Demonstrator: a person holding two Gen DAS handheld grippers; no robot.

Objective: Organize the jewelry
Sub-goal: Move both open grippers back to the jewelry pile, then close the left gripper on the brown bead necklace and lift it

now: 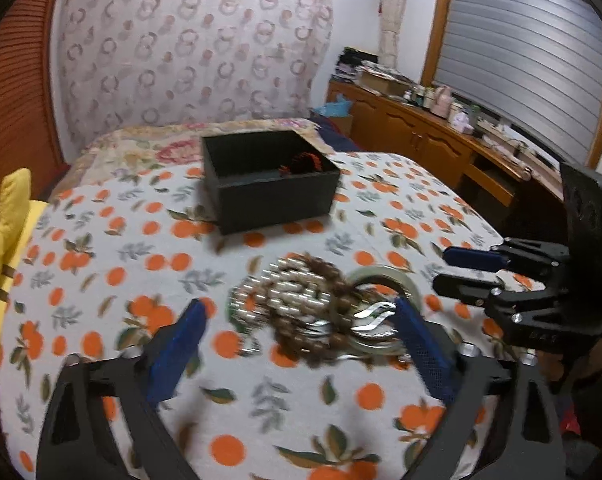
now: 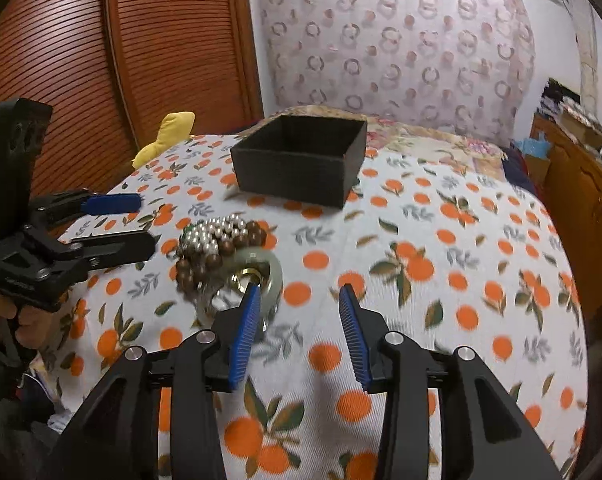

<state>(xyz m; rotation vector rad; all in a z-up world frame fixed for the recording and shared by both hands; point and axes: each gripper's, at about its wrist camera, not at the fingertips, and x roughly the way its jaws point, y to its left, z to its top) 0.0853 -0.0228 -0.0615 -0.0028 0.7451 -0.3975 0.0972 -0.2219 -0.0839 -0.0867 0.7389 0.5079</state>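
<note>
A pile of jewelry (image 1: 321, 304) lies on the orange-print cloth: silvery beads, a brown bead string (image 2: 205, 264), a pale green bangle (image 2: 275, 270) and shiny metal rings. My left gripper (image 1: 299, 306) is open, low over the cloth, with the pile between its blue pads; the right pad (image 1: 417, 340) is at the bangle's edge. My right gripper (image 2: 301, 290) is open with only cloth between its fingers, and its left fingertip (image 2: 253, 300) overlaps the bangle. Beyond the pile stands an open black box (image 1: 269, 192) with a dark red piece (image 1: 301, 164) inside.
The cloth covers a bed (image 2: 461, 240). A yellow cushion (image 1: 9, 240) lies at its left edge, a wooden louvred door (image 2: 81, 60) behind. A wooden cabinet (image 1: 441, 136) with clutter runs along the right under a shuttered window. A hand (image 2: 5, 320) holds the left gripper.
</note>
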